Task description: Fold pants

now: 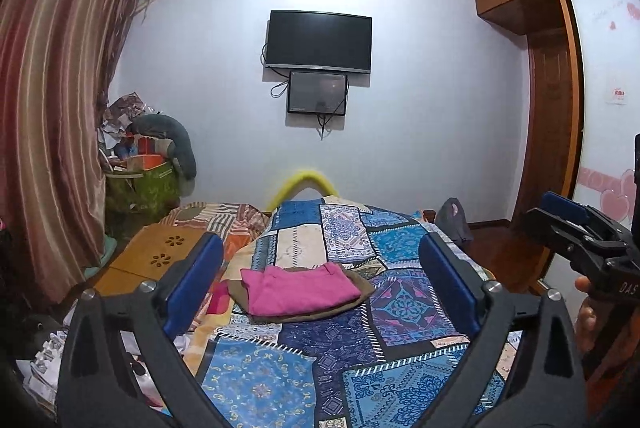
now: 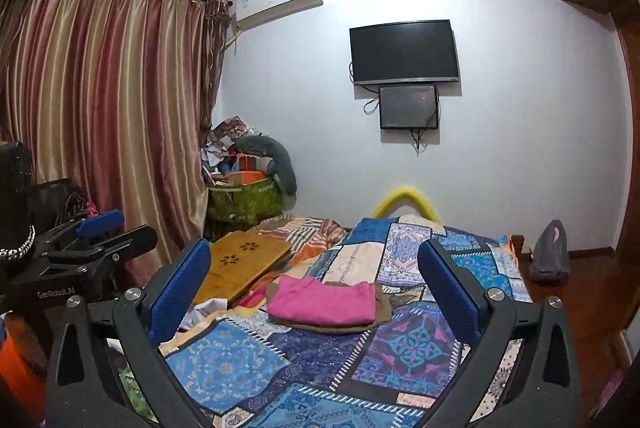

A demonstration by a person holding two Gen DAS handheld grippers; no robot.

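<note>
Folded pink pants (image 1: 300,288) lie on top of a folded brown garment (image 1: 360,286) in the middle of the bed, on the blue patterned cover (image 1: 320,356). In the right wrist view the pink pants (image 2: 324,302) sit on the brown garment (image 2: 384,304) too. My left gripper (image 1: 320,276) is open and empty, held above the bed and short of the stack. My right gripper (image 2: 314,280) is open and empty, also raised and short of the stack. Each gripper shows at the edge of the other's view, the right one (image 1: 576,224) and the left one (image 2: 104,228).
A wooden lap table (image 2: 244,260) lies on the bed's left side beside a striped blanket (image 2: 308,232). A green box of clutter (image 2: 244,196) stands by the curtain (image 2: 100,108). A TV (image 2: 404,52) hangs on the far wall. A grey bag (image 2: 550,252) stands on the floor at right.
</note>
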